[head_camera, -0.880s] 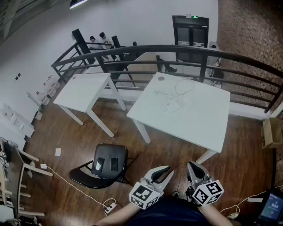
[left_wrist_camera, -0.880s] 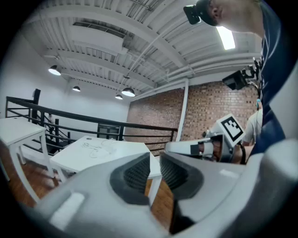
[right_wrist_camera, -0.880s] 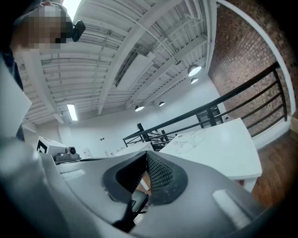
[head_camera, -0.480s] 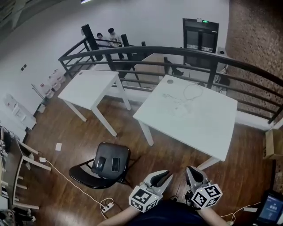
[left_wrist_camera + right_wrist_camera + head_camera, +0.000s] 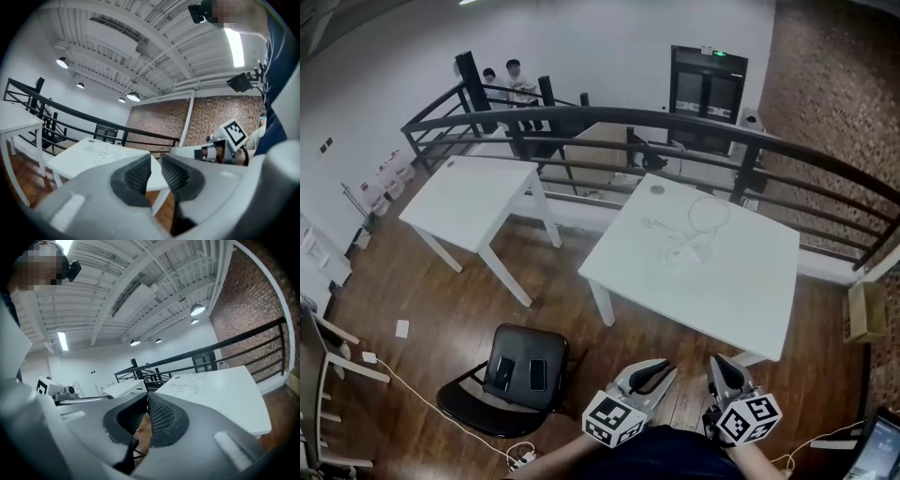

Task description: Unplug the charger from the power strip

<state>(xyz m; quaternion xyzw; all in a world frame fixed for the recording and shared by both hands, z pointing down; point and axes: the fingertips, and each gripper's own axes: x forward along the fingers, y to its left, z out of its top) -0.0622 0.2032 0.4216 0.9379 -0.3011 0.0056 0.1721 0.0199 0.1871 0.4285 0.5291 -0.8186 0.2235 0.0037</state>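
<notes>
A white power strip with a charger (image 5: 701, 249) and a looped white cable (image 5: 707, 212) lie on the far half of the white table (image 5: 712, 291); they are too small to tell apart. Both grippers hang low in the head view, well short of the table. My left gripper (image 5: 661, 368) (image 5: 155, 169) has a narrow gap between its ribbed pads, and nothing is in it. My right gripper (image 5: 719, 365) (image 5: 146, 414) is shut and empty. In both gripper views the table shows ahead, with the cables (image 5: 100, 151) (image 5: 189, 379) as faint lines on its top.
A second white table (image 5: 472, 192) stands to the left. A black chair (image 5: 512, 377) with two dark flat items sits on the wooden floor near my left side. A black railing (image 5: 675, 120) runs behind the tables. A floor power strip (image 5: 521, 458) and a cardboard box (image 5: 862, 313) lie nearby.
The head view has swung a little, so the tables sit slightly differently in the frame. Both grippers stay low near the bottom edge, held much as before.
</notes>
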